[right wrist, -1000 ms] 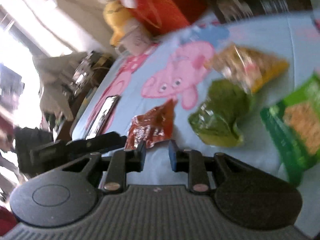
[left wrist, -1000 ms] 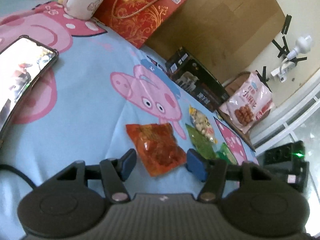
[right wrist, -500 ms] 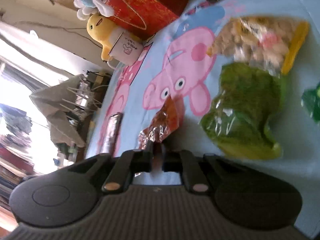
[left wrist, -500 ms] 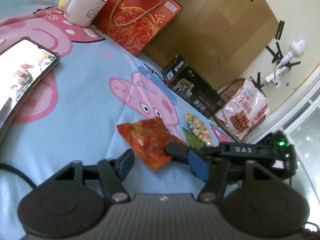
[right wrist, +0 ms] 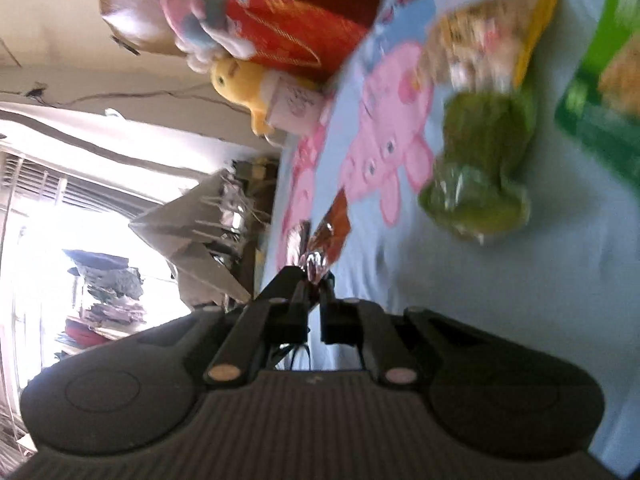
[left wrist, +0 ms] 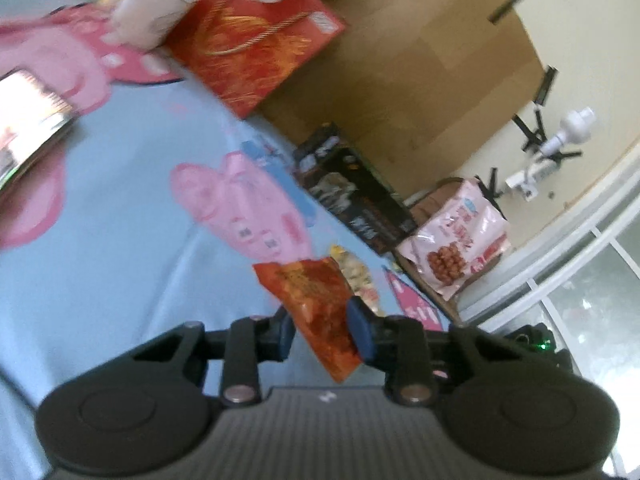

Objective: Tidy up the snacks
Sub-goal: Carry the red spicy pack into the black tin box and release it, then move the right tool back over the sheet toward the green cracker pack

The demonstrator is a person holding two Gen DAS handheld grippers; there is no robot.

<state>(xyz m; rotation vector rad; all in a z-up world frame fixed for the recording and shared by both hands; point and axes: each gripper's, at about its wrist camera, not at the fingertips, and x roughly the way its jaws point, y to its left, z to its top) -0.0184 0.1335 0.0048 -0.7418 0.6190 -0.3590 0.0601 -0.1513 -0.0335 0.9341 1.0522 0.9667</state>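
Both grippers (left wrist: 322,330) (right wrist: 314,280) pinch one red packet (left wrist: 316,304).

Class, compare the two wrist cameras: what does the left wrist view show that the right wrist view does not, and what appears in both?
Only the left wrist view shows the pink snack bag by the wall and the black box.

Only the right wrist view shows the green snack packet, the green box and the yellow plush toy.

Both show the orange-red snack packet, the red gift box and the blue cartoon-pig cloth.
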